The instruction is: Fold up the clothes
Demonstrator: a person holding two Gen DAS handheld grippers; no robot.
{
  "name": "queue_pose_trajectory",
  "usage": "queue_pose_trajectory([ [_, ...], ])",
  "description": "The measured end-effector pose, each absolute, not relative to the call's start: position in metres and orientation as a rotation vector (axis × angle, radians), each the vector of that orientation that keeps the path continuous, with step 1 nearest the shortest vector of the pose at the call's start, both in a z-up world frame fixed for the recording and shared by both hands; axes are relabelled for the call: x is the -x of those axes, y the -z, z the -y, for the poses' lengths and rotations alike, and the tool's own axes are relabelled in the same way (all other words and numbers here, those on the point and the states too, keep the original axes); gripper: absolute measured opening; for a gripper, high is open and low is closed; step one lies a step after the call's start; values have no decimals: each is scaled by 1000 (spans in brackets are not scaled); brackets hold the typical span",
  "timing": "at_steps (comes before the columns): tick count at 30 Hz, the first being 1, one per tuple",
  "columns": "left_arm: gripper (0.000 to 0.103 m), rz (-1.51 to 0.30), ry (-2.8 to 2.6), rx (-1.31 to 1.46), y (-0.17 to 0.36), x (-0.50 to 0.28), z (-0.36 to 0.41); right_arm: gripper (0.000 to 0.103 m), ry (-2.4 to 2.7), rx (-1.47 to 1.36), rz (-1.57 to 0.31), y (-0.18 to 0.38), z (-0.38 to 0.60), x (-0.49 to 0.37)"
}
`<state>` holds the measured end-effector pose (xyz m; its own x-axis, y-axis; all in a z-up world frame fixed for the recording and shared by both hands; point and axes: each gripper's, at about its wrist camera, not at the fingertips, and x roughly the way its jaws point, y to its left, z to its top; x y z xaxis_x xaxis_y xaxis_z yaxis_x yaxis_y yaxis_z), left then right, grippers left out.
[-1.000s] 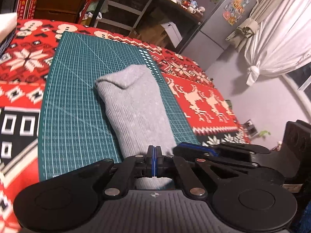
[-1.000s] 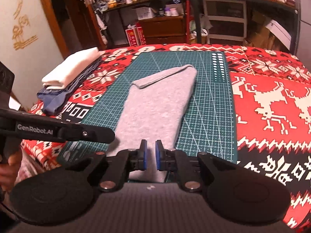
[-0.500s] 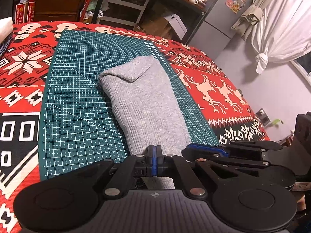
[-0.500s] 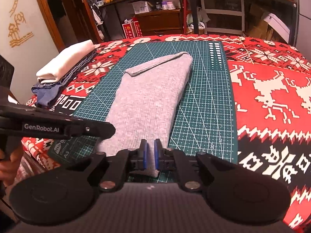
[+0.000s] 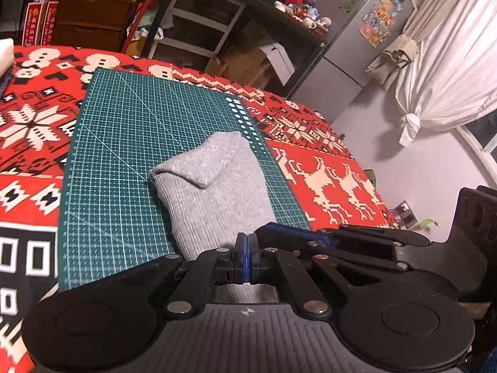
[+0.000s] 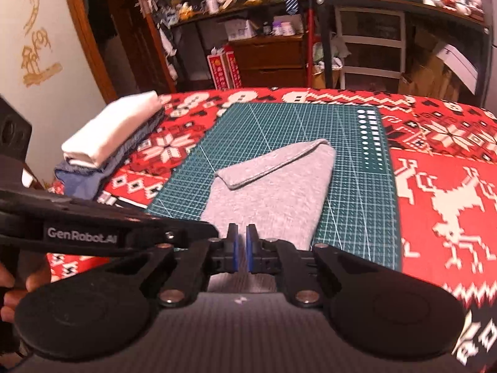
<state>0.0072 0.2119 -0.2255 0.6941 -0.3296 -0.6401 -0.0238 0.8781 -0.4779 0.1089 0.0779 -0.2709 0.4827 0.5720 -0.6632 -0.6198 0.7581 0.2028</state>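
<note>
Soft, ribbed grey knit cloth garment [image 5: 214, 199], matt and slightly fuzzy, on a smooth green gridded cutting mat [image 5: 124, 155] with a faint sheen. Beneath the mat, red patterned woven blanket [image 6: 435, 161], matt. Left of the mat, folded white cloth [image 6: 115, 127], smooth.

The left hand-held gripper [image 5: 247, 261] is showing matte black linkage arms, silver rivets and blue pads; the right hand-held gripper [image 6: 241, 252] is looking alike; white "GenRobot.AI" lettering is running along the left one's side in the right view.
</note>
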Motion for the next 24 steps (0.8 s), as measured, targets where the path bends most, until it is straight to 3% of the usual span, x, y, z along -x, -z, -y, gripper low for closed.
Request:
queue_pose_trajectory([
  [9, 1, -844, 183, 485, 248, -13, -211, 5, -730, 129, -767, 286, -88, -109],
  [16, 0, -804, 177, 509, 227, -18, -218, 1, -716, 95, -756, 259, -89, -124],
  [24, 1, -856, 145, 467, 242, -40, -215, 0, -702, 133, -812, 284, -97, -139],
])
